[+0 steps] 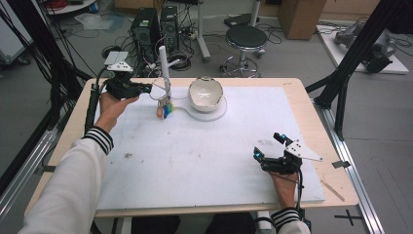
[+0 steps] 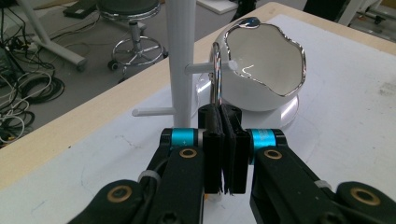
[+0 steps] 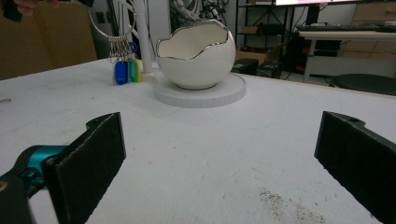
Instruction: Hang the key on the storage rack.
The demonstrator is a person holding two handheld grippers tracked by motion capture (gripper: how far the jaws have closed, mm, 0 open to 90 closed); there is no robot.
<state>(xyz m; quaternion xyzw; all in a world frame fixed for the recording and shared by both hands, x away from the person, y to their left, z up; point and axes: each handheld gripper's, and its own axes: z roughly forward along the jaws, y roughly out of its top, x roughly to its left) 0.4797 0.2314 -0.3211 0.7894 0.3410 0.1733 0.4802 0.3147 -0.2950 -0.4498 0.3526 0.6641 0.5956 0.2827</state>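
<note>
Below, the left gripper [image 2: 223,114] hides the key ring's [image 2: 216,74] tags.

Glossy white ceramic bowl [image 2: 261,70], shiny metal key ring [image 2: 216,74], matt table [image 1: 195,156]

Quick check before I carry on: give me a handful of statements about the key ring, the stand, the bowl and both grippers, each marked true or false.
1. The left gripper is shut on the key ring. True.
2. The right gripper holds the bowl. False: its jaws stand wide open over bare table, far from the bowl.
3. The key ring is looped over a peg of the white stand. True: the ring passes around the peg nearest the bowl.
4. The coloured key tags lie inside the bowl. False: they hang from the ring, beside the stand.
5. The bowl stands on a round white base. True.
6. The bowl has tipped off the table. False: it sits on the table.
</note>
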